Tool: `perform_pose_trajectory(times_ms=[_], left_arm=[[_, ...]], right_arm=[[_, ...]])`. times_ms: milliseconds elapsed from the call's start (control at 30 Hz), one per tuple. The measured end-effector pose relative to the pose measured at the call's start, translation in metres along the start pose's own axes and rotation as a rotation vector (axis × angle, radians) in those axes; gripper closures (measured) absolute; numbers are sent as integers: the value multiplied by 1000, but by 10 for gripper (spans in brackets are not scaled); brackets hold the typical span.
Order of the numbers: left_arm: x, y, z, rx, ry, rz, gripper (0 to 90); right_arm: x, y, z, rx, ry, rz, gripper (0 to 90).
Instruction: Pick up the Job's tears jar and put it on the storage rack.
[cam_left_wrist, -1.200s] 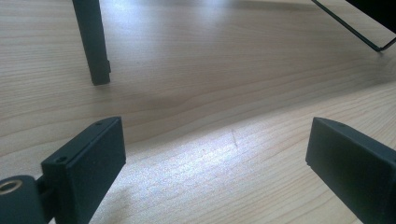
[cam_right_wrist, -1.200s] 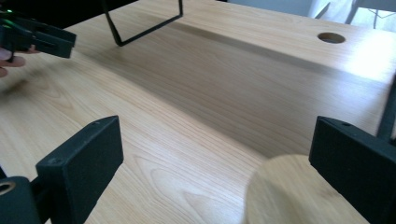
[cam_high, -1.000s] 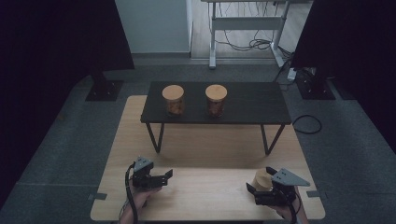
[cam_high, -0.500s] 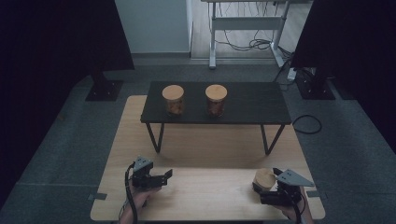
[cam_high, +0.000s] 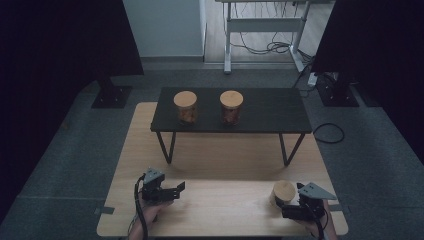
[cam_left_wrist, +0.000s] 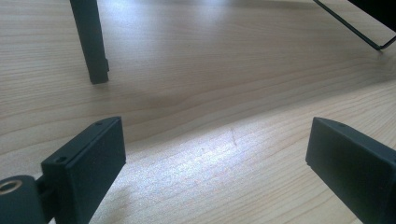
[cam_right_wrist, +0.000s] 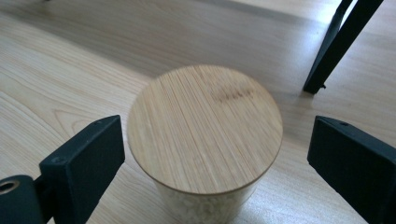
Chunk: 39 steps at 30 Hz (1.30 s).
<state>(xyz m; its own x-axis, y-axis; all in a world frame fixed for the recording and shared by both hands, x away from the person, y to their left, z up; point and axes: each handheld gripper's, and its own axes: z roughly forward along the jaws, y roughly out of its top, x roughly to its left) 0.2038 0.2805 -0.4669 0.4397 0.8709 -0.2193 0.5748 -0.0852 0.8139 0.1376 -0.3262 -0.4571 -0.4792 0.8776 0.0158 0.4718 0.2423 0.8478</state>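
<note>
A jar with a round bamboo lid (cam_high: 283, 192) (cam_right_wrist: 205, 128) stands on the wooden tabletop near its front right corner. My right gripper (cam_high: 290, 205) (cam_right_wrist: 215, 154) is at the jar, with one black jaw on each side of the lid. A gap shows on both sides, and the pads do not press on it. These jaws have just been closing a little with the jar between them. My left gripper (cam_high: 179, 191) (cam_left_wrist: 215, 154) rests low over the front left of the tabletop, open with only bare wood between its jaws.
A low black table (cam_high: 270, 112) stands on the far half of the wooden tabletop (cam_high: 220, 210). It carries two more bamboo-lidded jars (cam_high: 185, 106) (cam_high: 231, 105). Its thin legs (cam_left_wrist: 91, 42) (cam_right_wrist: 327, 51) come down close ahead of both grippers.
My right gripper has shifted slightly toward the near right corner, so more of the jar's lid shows. The jar and my left gripper have stayed put.
</note>
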Motion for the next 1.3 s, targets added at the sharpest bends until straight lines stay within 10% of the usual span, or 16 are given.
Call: perform_pose_trajectory(times_ms=[1300], left_arm=[[-1,0,2,7,-1,3,43]], right_arm=[[5,-4,37,87,-13,35,173]])
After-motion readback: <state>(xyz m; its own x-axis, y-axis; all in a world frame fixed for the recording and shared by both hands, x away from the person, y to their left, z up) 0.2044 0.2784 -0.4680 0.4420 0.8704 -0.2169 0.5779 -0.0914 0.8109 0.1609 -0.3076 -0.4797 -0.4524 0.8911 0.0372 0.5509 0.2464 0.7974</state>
